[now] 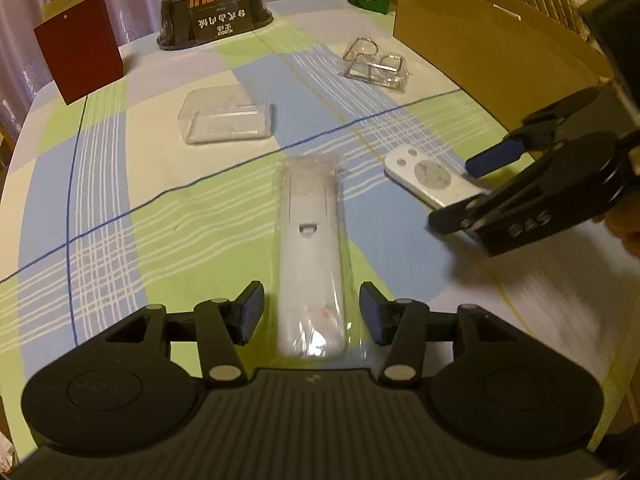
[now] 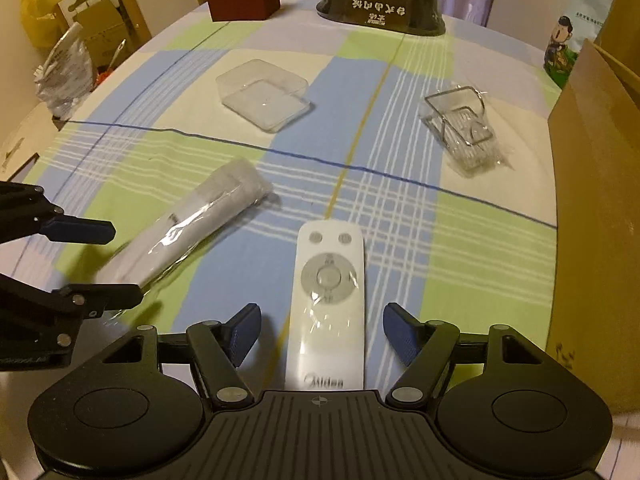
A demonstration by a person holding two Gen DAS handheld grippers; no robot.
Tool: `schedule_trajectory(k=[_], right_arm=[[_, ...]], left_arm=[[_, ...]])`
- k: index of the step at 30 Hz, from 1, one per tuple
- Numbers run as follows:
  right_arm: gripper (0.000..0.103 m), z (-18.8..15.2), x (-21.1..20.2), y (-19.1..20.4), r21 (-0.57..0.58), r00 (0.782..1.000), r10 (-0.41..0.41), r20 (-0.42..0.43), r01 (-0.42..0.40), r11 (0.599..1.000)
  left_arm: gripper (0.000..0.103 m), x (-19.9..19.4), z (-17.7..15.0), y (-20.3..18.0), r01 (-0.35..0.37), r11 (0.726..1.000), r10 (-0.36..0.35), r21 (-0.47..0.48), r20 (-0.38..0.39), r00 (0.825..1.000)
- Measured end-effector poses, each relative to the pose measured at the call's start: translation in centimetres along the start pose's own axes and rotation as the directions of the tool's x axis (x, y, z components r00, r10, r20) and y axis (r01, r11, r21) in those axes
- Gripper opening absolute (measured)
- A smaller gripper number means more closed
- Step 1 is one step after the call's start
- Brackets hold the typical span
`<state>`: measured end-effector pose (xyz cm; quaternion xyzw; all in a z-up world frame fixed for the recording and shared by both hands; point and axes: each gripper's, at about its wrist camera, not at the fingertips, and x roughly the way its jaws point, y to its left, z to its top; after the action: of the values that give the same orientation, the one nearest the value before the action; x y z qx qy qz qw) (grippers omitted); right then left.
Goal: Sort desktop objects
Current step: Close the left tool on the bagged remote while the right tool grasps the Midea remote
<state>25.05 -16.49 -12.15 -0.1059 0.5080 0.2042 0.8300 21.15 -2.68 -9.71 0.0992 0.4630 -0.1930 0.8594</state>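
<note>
On the counter point(image 2: 480, 248), my notes:
Left tool point(image 1: 311, 312): jaws wide, straddling the wrapped grey remote point(image 1: 310, 256), not touching it.
Right tool point(image 2: 320, 334): jaws wide around the white remote point(image 2: 328, 300), lying flat, no contact.

the near end of the white remote point(image 2: 326, 304) is hidden under the right claw's body. in the left wrist view the cloth at lower right is smeared with blur, and the cardboard box point(image 1: 480, 44) is cut off by the picture's edge. whether the wrapped remote point(image 1: 310, 256) touches the left claw's fingers cannot be told.
</note>
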Motion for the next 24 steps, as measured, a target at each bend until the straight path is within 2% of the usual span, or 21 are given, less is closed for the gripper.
schedule_trajectory(k=[19,24], right_arm=[[0.07,-0.2,0.8,-0.7,-0.024,1.0,0.001,0.021,0.0,1.0],[0.059,-0.2,0.7,-0.6,-0.035,1.0,-0.003,0.029,0.004,0.999]], left_arm=[[0.048,3.4,2.2,-0.3,-0.003,0.999,0.004,0.032,-0.017,1.0],[0.049,3.5,2.1,-0.3,-0.002,1.0,0.002,0.022,-0.014,1.0]])
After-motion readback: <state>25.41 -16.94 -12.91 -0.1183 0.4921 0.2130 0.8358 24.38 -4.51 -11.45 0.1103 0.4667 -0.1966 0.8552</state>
